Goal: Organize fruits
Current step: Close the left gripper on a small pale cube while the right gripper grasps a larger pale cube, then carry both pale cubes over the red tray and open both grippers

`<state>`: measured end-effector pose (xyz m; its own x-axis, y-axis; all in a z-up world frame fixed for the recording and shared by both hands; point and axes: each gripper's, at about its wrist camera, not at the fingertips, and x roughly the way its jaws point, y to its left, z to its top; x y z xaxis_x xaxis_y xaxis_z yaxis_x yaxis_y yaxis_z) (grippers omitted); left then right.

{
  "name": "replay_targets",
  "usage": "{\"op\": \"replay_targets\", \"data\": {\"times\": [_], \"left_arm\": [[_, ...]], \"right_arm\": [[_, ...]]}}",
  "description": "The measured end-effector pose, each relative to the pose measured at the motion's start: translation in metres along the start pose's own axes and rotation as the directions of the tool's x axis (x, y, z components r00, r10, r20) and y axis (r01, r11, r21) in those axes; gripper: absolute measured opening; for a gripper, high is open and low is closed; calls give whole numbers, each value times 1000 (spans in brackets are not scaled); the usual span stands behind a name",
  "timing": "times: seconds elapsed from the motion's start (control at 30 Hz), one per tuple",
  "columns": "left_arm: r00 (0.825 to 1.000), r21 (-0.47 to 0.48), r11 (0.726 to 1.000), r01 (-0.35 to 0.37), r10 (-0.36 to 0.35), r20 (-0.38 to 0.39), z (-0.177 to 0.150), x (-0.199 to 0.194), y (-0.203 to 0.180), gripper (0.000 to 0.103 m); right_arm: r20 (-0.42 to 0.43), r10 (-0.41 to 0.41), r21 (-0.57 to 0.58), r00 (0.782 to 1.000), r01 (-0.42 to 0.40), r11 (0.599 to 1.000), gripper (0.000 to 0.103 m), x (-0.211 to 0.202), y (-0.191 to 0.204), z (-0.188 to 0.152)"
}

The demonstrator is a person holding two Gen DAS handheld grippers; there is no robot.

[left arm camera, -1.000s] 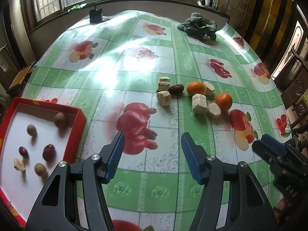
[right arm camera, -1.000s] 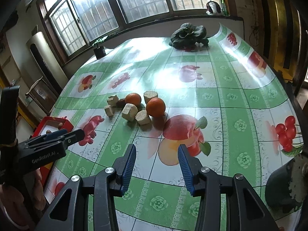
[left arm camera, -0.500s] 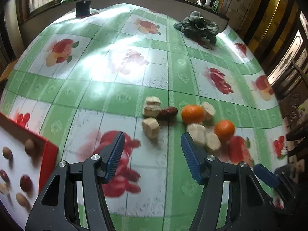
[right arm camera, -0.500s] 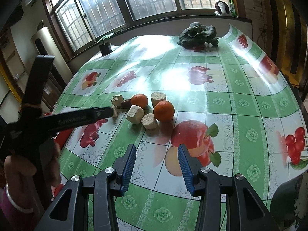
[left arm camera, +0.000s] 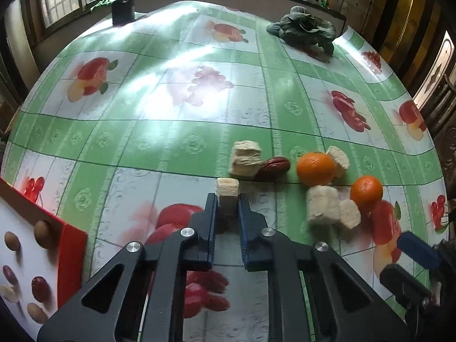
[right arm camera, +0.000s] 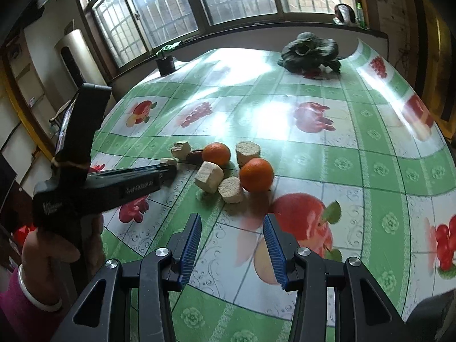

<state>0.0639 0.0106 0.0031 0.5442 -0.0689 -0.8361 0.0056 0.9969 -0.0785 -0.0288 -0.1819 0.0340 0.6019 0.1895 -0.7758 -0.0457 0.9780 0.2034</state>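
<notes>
**Left jaws clamp a pale chunk**

Since a second ago the left gripper (left arm camera: 228,202) has advanced to the fruit cluster and its jaws have pinched shut on the nearest pale chunk (left arm camera: 227,192), mid-table (left arm camera: 176,131). Right gripper (right arm camera: 232,229) hovers with jaws partly apart and empty, near two oranges (right arm camera: 256,174). Red tray (left arm camera: 71,253) sits at the table's left edge.

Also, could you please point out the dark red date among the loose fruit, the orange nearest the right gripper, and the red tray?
Dark red date (left arm camera: 273,165), left wrist view, middle of its glossy top.
Orange (right arm camera: 256,174), right wrist view, centre of its peel.
Red tray (left arm camera: 71,259), left wrist view, its red side wall.
</notes>
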Motion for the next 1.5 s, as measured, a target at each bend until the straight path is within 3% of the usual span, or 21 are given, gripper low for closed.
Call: {"op": "replay_targets", "data": {"times": [0.4, 0.8, 0.93, 1.1, 1.5], "left_arm": [[998, -15, 1000, -18, 19, 58, -12, -30, 16, 13], [994, 14, 998, -65, 63, 86, -19, -43, 18, 13], [994, 9, 997, -70, 69, 79, -20, -41, 19, 13], [993, 6, 996, -85, 84, 83, -21, -44, 21, 13], [988, 13, 995, -95, 93, 120, -38, -71, 17, 13]], "right_arm": [[-38, 46, -83, 998, -49, 995, 44, 35, 24, 33], [-83, -40, -168, 996, 26, 985, 43, 72, 37, 46], [-76, -95, -221, 993, 76, 972, 32, 76, 43, 45], [-68, -104, -233, 992, 86, 969, 31, 72, 44, 42], [29, -4, -132, 1000, 7, 991, 31, 6, 57, 7]]}}
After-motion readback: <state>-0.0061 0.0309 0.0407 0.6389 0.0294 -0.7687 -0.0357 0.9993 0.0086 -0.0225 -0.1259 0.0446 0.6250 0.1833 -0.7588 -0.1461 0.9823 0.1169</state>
